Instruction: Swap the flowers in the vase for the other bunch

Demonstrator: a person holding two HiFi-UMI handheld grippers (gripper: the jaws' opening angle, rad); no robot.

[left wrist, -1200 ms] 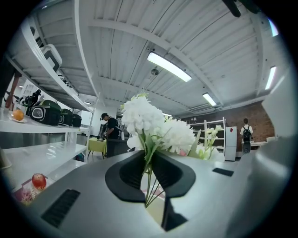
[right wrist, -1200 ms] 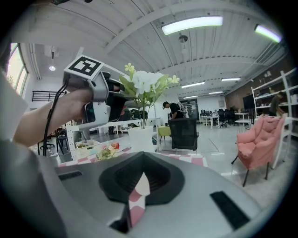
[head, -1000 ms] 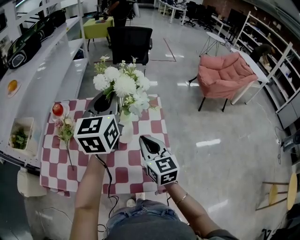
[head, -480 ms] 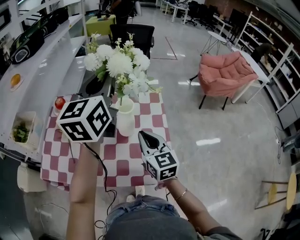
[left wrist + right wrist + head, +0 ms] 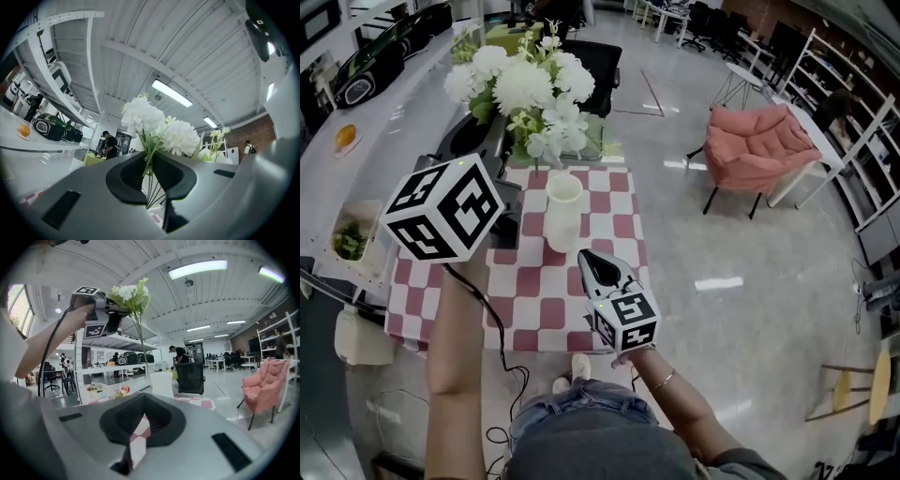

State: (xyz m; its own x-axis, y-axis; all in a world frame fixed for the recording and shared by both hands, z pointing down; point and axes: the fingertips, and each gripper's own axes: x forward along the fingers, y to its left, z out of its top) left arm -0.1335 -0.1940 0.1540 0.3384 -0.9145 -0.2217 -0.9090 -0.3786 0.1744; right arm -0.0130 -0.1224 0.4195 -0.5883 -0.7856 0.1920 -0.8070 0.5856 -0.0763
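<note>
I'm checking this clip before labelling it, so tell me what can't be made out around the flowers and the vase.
- Other bunch: absent from the head view, where the left gripper and its marker cube cover that side of the table; too small for detail in the right gripper view.
- Vase: inside too small to show water, head view.
- White flowers: stem ends hidden under blooms in the head view, cut off by the gripper body in the left gripper view.

left gripper point(image 5: 151, 161) high, jaws clamped | right gripper point(image 5: 589, 262) low, jaws seemingly together

No legible text, no readable labels, brands, numbers or signs
</note>
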